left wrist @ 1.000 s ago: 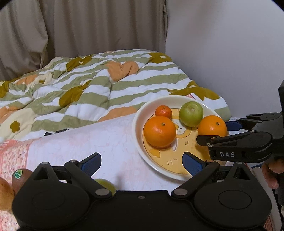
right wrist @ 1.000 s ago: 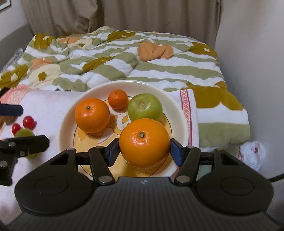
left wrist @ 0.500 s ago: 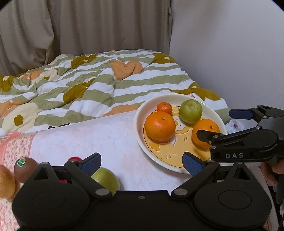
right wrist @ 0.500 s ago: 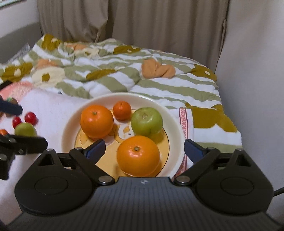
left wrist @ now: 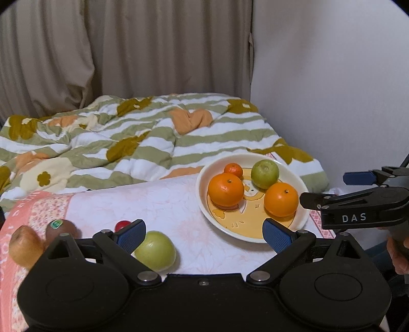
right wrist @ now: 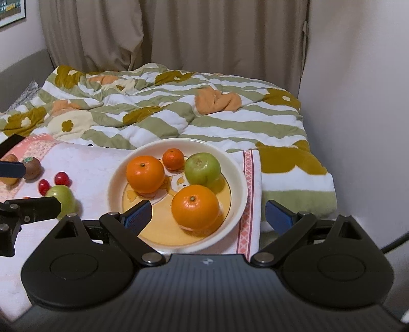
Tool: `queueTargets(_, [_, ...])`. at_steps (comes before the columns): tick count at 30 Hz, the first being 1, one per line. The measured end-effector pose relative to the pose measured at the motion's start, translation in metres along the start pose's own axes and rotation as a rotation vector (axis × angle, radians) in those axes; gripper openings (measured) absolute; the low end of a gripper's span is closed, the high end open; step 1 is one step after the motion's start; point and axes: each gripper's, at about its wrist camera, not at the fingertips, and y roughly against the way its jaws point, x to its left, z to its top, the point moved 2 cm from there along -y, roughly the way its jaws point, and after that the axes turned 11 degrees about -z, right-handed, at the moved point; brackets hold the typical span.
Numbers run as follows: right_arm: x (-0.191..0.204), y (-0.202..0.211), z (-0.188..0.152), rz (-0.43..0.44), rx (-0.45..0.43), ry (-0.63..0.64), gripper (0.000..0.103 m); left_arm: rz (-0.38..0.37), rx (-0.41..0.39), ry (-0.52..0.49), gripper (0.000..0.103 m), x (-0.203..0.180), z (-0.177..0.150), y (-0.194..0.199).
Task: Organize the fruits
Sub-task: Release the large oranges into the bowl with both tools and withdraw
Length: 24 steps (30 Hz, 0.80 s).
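Both claws are being held apart and empty; the left claw (left wrist: 203,231) is best being lowered squarely over the green apple (left wrist: 155,250) near the bed's front edge, right claw (right wrist: 208,215) clear of the plate (right wrist: 240,184)

Left wrist view: left gripper's finger (left wrist: 130,233) is hiding most of a red tomato (left wrist: 122,225) and part of the loose green apple (left wrist: 155,250). Person's hand (left wrist: 398,252) is getting cut off at right edge. Right wrist view: framed picture (right wrist: 11,11) is running off the top-left corner, content unreadable.
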Motion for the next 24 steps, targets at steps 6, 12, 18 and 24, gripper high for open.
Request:
queueTargets(6, [0.0,0.033,-0.003,0.013,-0.017,-0.007,0.103,0.036,-0.051,0.031,0.1,-0.003,-0.012,0.033])
queueTargets(12, [0.008,0.064,-0.002,0.043,-0.035,0.004,0.103,0.096,-0.097,0.071,0.1,0.003,-0.022,0.071])
queueTargets(18, [0.024,0.084,0.0,0.085,-0.035,-0.009,0.103,0.166,-0.122,0.09,0.1,0.02,-0.03,0.105])
queueTargets(24, [0.054,0.101,0.003,0.11,-0.035,-0.002,0.103,0.219,-0.138,0.119,0.1,0.055,-0.043,0.131])
